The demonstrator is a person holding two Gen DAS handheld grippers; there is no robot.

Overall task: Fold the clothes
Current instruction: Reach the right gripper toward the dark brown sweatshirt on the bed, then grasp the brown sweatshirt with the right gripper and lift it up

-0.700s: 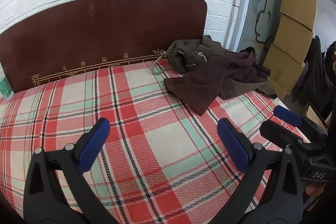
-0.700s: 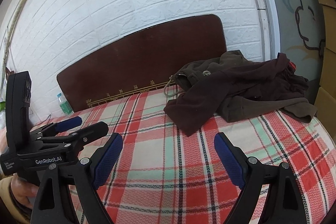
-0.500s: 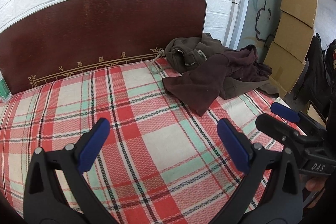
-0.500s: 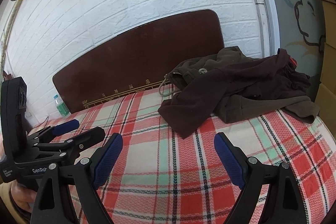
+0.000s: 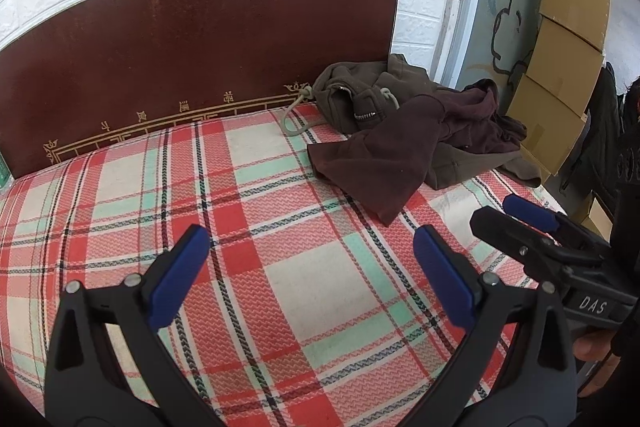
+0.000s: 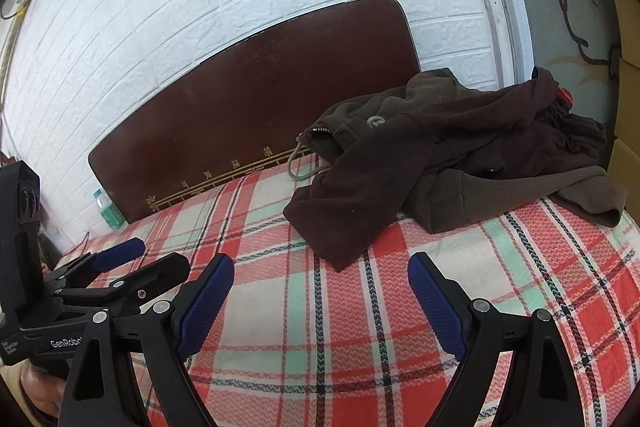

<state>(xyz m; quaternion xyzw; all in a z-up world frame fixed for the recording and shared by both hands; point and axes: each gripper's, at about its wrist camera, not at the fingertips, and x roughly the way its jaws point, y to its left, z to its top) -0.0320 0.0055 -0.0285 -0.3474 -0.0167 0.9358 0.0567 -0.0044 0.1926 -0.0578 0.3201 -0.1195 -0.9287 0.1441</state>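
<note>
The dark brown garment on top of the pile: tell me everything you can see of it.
The dark brown garment looks like soft fleece, unfolded and crumpled. It lies draped over an olive zip hoodie at the far right corner of the plaid bed cover, near the headboard. One broad flap spreads forward flat onto the cover, ending in a corner. Neither the left claw nor the right claw touches it; both are open.

"DAS" on right hand-held gripper (image 5: 532, 223); "GenRobo…", cut off, on left hand-held gripper (image 6: 132, 259).
</note>
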